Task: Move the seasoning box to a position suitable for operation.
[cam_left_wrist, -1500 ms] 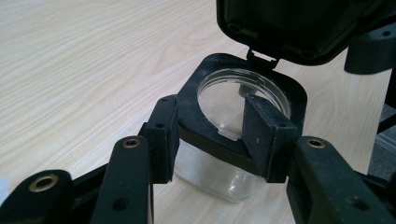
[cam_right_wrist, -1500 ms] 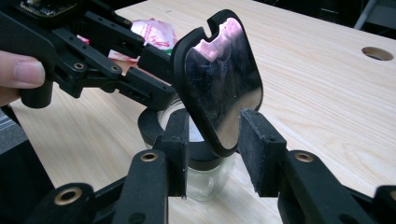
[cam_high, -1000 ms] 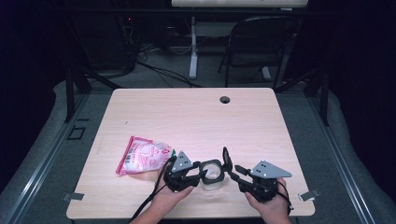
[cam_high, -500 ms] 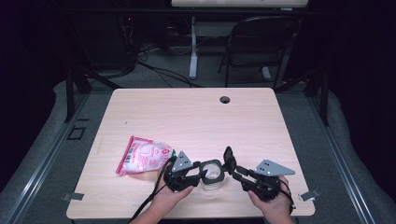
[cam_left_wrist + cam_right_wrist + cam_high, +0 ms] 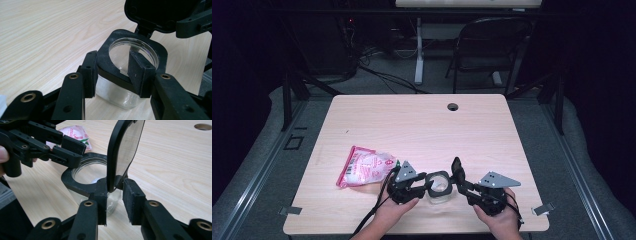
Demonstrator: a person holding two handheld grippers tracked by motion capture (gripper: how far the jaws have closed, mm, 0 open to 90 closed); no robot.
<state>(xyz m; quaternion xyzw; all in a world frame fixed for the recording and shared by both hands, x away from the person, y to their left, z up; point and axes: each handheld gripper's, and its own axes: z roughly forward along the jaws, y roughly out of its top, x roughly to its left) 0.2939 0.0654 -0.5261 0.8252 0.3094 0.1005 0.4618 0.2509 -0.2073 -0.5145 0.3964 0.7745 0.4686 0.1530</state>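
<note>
On table [image 5: 412,125]: pink-white pouch [image 5: 364,172], red print unreadable; clear jar [image 5: 439,187] unlabelled.

Both grippers are matte black: the left gripper [image 5: 416,186] and right gripper [image 5: 464,186] each carry a grey three-cornered plate on top. Brass-ringed pivot holes dot the jaw arms, square black pads [image 5: 140,75] tip them, and a black cable [image 5: 373,212] trails off the left one.

One jar [image 5: 439,187], one pink bag [image 5: 364,166], two tools.
</note>
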